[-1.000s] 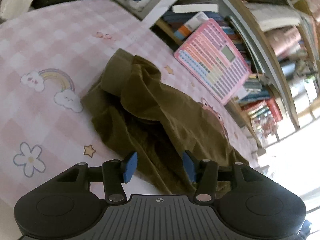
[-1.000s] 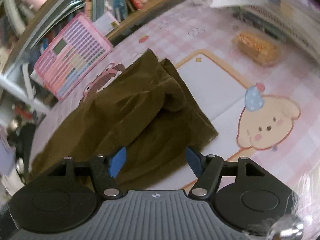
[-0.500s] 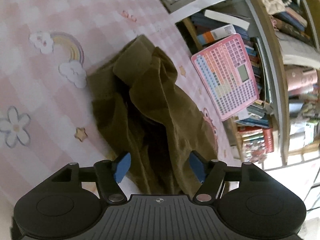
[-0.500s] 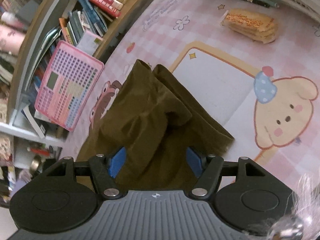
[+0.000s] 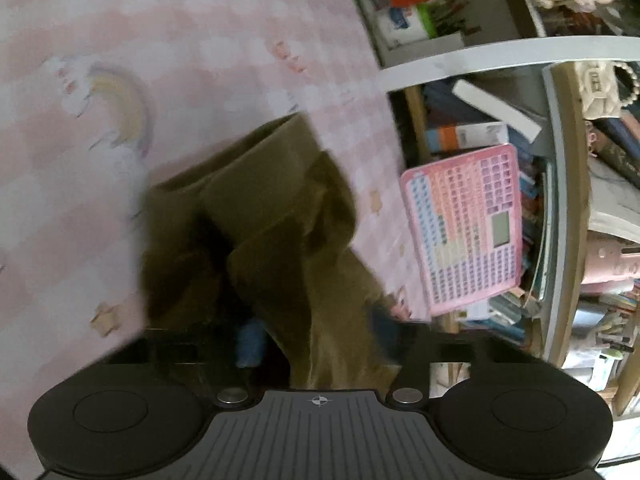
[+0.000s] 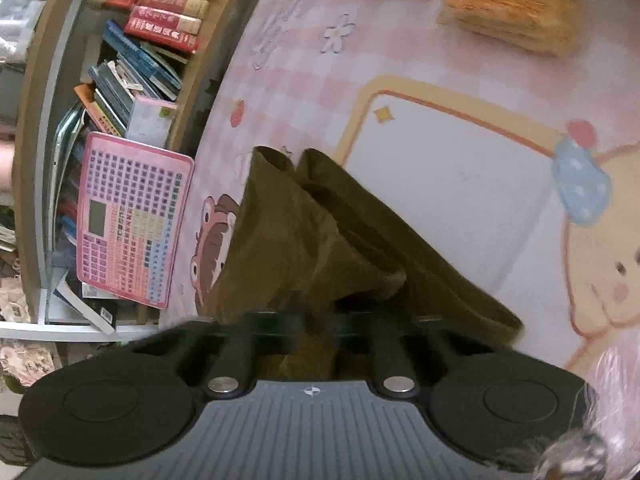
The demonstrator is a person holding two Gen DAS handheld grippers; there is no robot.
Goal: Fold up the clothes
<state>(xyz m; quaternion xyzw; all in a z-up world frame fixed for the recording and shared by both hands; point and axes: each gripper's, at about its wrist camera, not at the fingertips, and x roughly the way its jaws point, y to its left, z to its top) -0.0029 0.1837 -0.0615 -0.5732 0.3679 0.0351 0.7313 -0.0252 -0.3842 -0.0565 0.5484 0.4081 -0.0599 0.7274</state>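
The left gripper (image 5: 316, 340) stands with its blue pads spread apart and a ridge of the olive garment (image 5: 256, 240) rising between them; whether the pads touch cloth is lost in motion blur. The right gripper (image 6: 316, 320) straddles another fold of the same garment (image 6: 320, 240), but its fingertips are smeared, so I cannot tell how its jaws stand. The garment lies crumpled on the pink checked mat (image 6: 460, 184), just beside the pink toy keyboard (image 6: 132, 216), its long axis running away from both tools. Neither hand looks nearer. Its near edge is hidden under the gripper bodies.
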